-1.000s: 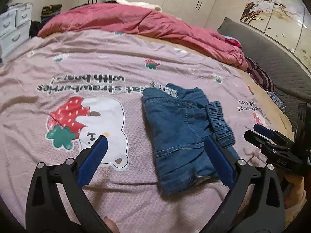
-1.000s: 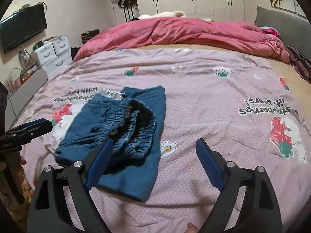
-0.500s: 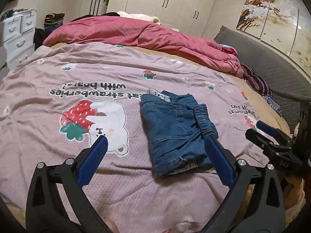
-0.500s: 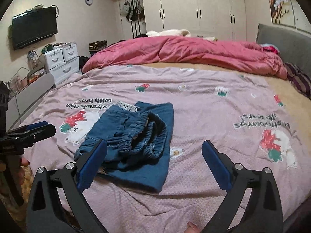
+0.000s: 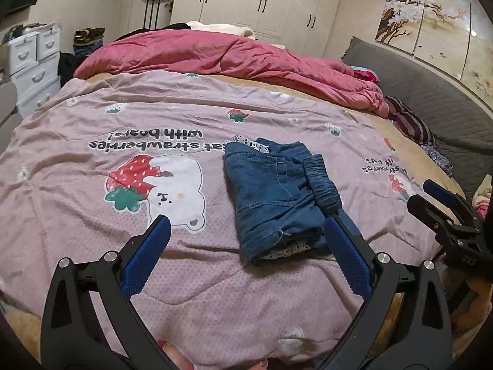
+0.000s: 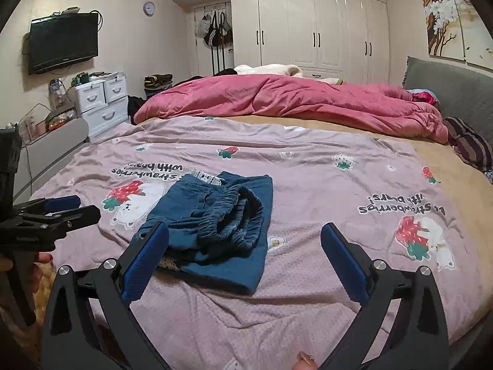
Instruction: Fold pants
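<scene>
pants (image 5: 277, 197): soft floppy denim, already bundled on the bed (image 5: 92, 209); we'd pinch the thick elastic waistband
left gripper (image 5: 246, 240): jaws wide apart, holding nothing
right gripper (image 6: 245, 246): same

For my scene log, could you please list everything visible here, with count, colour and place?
pants: one, blue denim, folded on the bedspread
bedspread: one, mauve with bear and strawberry prints, covering the bed
duvet: one, pink, bunched at the far side
drawer unit: one, white, left of bed
television: one, black, wall-mounted
wardrobe: one, white, far wall
left gripper: one, black with blue pads, jaws apart
right gripper: one, same, jaws apart
</scene>
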